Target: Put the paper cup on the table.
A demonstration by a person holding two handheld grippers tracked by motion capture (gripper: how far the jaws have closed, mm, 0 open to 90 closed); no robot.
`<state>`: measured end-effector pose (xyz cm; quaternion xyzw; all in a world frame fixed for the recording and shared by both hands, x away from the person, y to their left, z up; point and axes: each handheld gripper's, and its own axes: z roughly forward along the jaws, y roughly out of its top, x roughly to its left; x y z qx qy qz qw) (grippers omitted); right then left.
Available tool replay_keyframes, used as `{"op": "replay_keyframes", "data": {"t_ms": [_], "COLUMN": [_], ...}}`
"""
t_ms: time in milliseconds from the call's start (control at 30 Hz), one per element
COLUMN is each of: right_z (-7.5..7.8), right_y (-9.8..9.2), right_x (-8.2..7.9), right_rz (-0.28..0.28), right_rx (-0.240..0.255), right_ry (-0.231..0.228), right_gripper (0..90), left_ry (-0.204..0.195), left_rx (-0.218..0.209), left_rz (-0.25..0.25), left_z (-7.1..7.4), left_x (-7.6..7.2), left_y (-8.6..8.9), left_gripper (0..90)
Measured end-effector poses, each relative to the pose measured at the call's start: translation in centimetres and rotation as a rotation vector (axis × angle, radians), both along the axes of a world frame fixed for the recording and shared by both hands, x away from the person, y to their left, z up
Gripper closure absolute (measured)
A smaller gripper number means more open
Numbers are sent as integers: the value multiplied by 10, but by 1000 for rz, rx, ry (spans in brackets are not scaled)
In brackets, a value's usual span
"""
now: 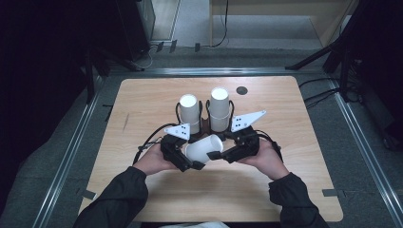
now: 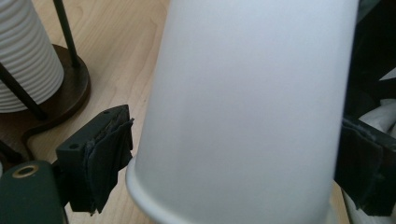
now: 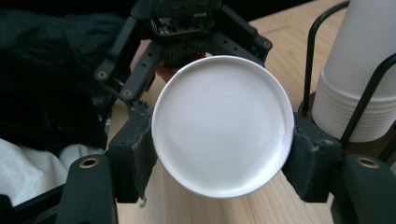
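Observation:
A single white paper cup (image 1: 204, 148) lies tilted on its side above the table's near middle, between my two grippers. My right gripper (image 1: 217, 146) is shut on the cup's base end; in the right gripper view its round bottom (image 3: 222, 126) faces the camera with both pads pressed against its sides. My left gripper (image 1: 195, 154) stands open around the rim end. In the left gripper view the cup's wall (image 2: 243, 102) sits between the pads (image 2: 109, 154), which stand close beside it without squeezing. That gripper (image 3: 187, 28) also shows behind the cup in the right gripper view.
Two stacks of upside-down white cups (image 1: 189, 111) (image 1: 219, 107) stand in a dark wire holder just beyond the grippers; one stack (image 2: 23, 60) shows at the left gripper view's left, one (image 3: 359, 93) at the right gripper view's right. A black disc (image 1: 242, 90) lies on the wooden table (image 1: 142, 95).

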<state>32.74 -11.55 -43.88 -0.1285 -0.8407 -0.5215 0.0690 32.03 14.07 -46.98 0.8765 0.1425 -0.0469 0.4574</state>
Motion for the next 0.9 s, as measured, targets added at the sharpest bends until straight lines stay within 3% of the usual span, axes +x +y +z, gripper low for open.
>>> {"op": "replay_keyframes", "data": {"t_ms": [100,133,200,467,500,533,767,833,867,900], "right_z": [2,3,3,2,2,3,-1,-3,-6,-6], "right_y": [-2,-3,-3,-1,-1,0,-1,0,0,0], "right_x": [1,2,2,4,4,3,2,1,0,0], "right_rz": [-2,-2,0,13,16,-16,-10,-8,-5,-5], "right_rx": [12,19,24,29,36,23,-34,-58,-95,-95], "right_ry": [2,6,7,8,-2,-14,-39,-41,-60,-60], "right_gripper": [337,337,337,333,278,198,196,203,206,206], "left_ry": [6,0,1,-18,-21,-29,-55,-64,-74,-74], "left_rx": [-36,-47,-54,-28,-21,-13,50,63,82,82], "left_rz": [2,-1,0,-3,-6,-6,9,19,15,15], "left_z": [1,2,3,7,8,9,19,21,24,24], "left_x": [-1,-1,-1,0,0,-1,1,1,2,2], "left_y": [5,7,9,14,14,14,19,20,21,21], "left_gripper": [99,161,187,233,233,233,231,232,233,233]}}
